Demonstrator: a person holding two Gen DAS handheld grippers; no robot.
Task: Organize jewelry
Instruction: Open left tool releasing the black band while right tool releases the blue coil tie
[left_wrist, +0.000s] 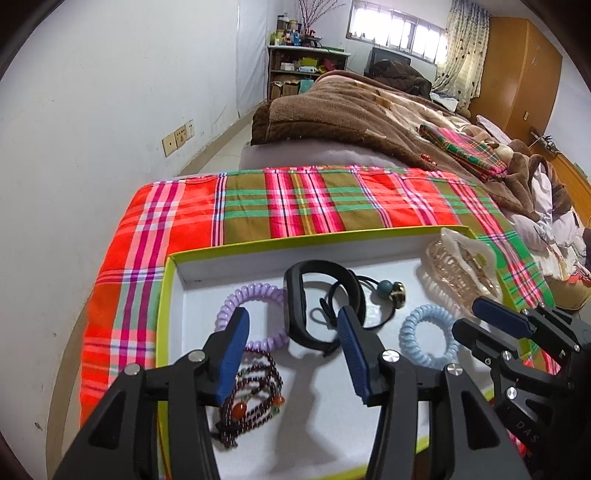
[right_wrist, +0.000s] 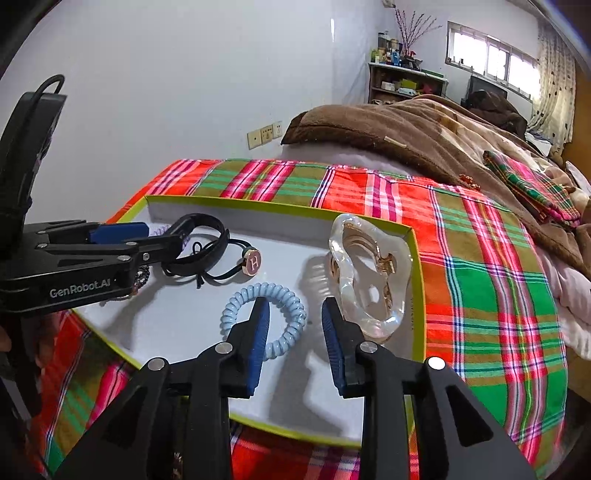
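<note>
A shallow white tray with a lime-green rim (left_wrist: 236, 248) (right_wrist: 258, 205) lies on a plaid cloth. In it are a purple coil hair tie (left_wrist: 255, 291), a black wristband (left_wrist: 295, 306) (right_wrist: 207, 229), a black hair tie with a round charm (left_wrist: 391, 291) (right_wrist: 254, 266), a blue coil hair tie (left_wrist: 428, 336) (right_wrist: 284, 295), a dark beaded bracelet (left_wrist: 255, 402) and a clear hair claw (left_wrist: 461, 266) (right_wrist: 369, 273). My left gripper (left_wrist: 291, 328) is open and empty above the wristband. My right gripper (right_wrist: 293, 314) is open and empty over the blue hair tie.
The plaid cloth (left_wrist: 295, 203) covers the near end of a bed. A brown blanket (left_wrist: 332, 107) and a folded plaid cloth (left_wrist: 469, 147) lie farther back. A white wall (left_wrist: 92, 110) runs along the left. A cluttered shelf (left_wrist: 303, 62) stands at the far end.
</note>
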